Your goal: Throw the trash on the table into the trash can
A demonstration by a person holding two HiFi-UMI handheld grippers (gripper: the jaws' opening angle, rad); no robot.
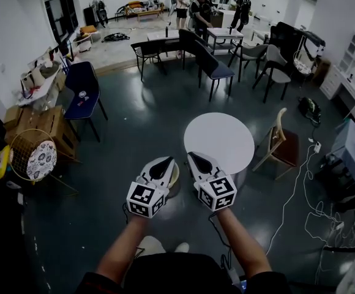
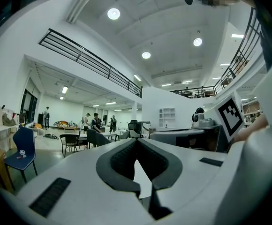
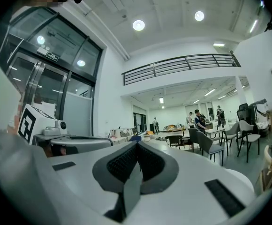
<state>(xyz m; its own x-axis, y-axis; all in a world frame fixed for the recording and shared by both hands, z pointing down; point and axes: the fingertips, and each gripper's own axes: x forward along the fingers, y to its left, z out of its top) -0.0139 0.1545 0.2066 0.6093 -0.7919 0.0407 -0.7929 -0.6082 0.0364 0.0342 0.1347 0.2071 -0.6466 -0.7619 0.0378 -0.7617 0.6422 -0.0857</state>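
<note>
**A:** What do we have at the far left?

**B:** A round wire basket on the dark floor. Cardboard boxes sit just behind it, and a blue chair stands farther off.

**A:** And the tool in our left hand?

**B:** The left gripper hovers near us, in front of our body. Its jaws are clenched tip to tip. In its own view we see the dark pads meet at the front with nothing caught between them.

**A:** What lies under it?

**B:** A round container with a pale rim shows at its right side, down on the floor just beside the table. We cannot tell whether it is the trash can.

**A:** Then the other tool?

**B:** The right gripper is just beside the left one, not touching it. Its jaws are pressed together as well, and its own view shows them empty.

**A:** Where is the table?

**B:** The white round table stands just past both grippers, a little to the right. The right gripper's tip overlaps its near edge from our head view. The top shows plain white to us.

**A:** And farther right?

**B:** A wooden chair with a dark seat stands just beside the table. White cables trail over the floor. At the far end we see people standing among tables and chairs.
</note>
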